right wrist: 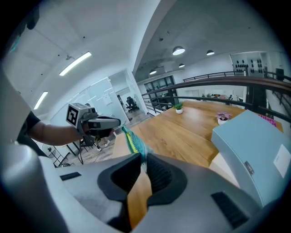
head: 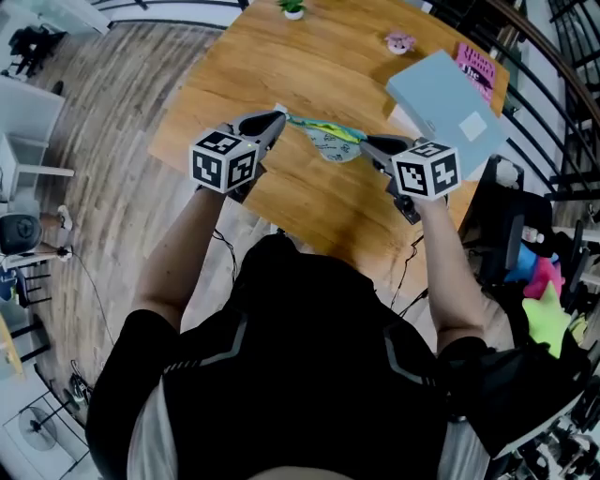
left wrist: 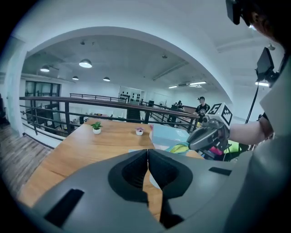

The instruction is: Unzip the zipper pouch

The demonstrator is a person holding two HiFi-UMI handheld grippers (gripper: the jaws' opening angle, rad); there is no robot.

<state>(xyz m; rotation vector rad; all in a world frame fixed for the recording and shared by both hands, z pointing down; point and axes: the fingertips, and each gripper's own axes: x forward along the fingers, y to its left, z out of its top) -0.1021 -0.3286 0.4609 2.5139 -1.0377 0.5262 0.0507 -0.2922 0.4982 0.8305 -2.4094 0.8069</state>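
The zipper pouch (head: 330,141), pale with a green and yellow top edge, hangs stretched between my two grippers above the wooden table (head: 281,66). My left gripper (head: 279,119) is shut on the thin left end of the pouch's top edge. My right gripper (head: 367,143) is shut on its right end. In the right gripper view the striped pouch (right wrist: 132,141) runs from my right gripper (right wrist: 143,159) toward the left gripper (right wrist: 119,122). In the left gripper view the left gripper (left wrist: 148,157) shows its jaws pressed together, and the pouch (left wrist: 179,148) shows by the right gripper (left wrist: 191,143).
A pale blue box (head: 448,98) lies at the table's right end, with a pink book (head: 477,64) behind it. A small potted plant (head: 292,8) and a little pink ornament (head: 399,41) stand at the far side. A dark railing runs along the right.
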